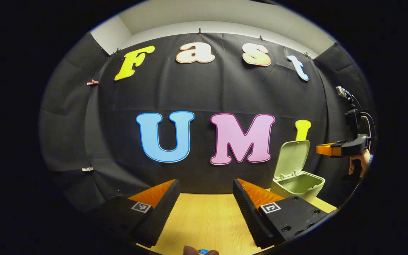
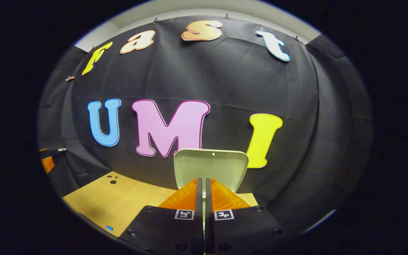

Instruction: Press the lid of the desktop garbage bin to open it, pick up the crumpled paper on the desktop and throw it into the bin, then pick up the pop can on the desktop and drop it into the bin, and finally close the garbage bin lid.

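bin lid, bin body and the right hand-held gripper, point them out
bin lid (image 1: pixel 292 157): left gripper view, middle of its raised inner face
bin body (image 1: pixel 311 193): left gripper view, front wall below the rim
right hand-held gripper (image 2: pixel 203 193): right gripper view, between its closed fingertips

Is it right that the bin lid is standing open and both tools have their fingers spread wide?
Not quite. The bin lid is open, and the left tool is spread wide in the left gripper view. But the right tool has its fingers closed nearly together, holding nothing, as the right gripper view shows.
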`<state>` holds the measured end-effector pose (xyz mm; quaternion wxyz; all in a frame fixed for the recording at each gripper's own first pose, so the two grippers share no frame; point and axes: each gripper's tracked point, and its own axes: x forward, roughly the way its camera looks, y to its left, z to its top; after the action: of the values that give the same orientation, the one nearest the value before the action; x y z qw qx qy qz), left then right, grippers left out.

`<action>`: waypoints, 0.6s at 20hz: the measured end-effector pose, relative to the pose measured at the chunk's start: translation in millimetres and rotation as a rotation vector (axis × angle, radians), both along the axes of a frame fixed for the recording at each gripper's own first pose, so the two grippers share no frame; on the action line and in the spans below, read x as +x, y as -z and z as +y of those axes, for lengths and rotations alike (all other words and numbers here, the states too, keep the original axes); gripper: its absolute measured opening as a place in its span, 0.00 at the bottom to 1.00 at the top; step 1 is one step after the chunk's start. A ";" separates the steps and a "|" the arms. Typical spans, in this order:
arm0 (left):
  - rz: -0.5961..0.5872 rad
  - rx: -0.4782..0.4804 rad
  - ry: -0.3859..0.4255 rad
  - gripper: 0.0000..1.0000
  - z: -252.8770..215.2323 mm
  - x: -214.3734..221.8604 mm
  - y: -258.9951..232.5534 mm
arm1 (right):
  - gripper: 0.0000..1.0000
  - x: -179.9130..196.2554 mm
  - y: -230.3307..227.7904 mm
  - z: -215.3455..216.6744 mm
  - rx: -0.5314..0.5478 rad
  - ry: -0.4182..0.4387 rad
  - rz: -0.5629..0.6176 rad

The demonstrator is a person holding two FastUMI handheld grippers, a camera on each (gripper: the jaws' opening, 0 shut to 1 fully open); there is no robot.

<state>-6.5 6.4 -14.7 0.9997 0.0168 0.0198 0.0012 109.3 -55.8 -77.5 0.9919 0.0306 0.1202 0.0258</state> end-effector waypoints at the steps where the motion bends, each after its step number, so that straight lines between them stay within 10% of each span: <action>1: 0.000 0.000 0.000 0.96 0.4 -0.8 0.6 | 0.07 -3.1 -2.5 2.0 -0.004 0.002 -0.004; 5: 0.026 -0.018 0.021 0.96 -0.2 -8.5 13.7 | 0.22 -16.1 -17.0 21.8 -0.016 -0.019 -0.064; 8: 0.055 -0.022 0.020 0.96 8.3 -14.9 34.2 | 0.61 -35.8 -28.6 47.4 -0.003 -0.065 -0.101; 12: 0.122 -0.012 0.023 0.96 15.6 -19.6 69.4 | 0.77 -52.0 -32.7 70.7 0.052 -0.087 -0.108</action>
<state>-26.1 22.0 -84.2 0.9966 0.0109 0.0807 -0.0113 57.3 14.9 -44.8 0.9938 0.0499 0.0672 0.0738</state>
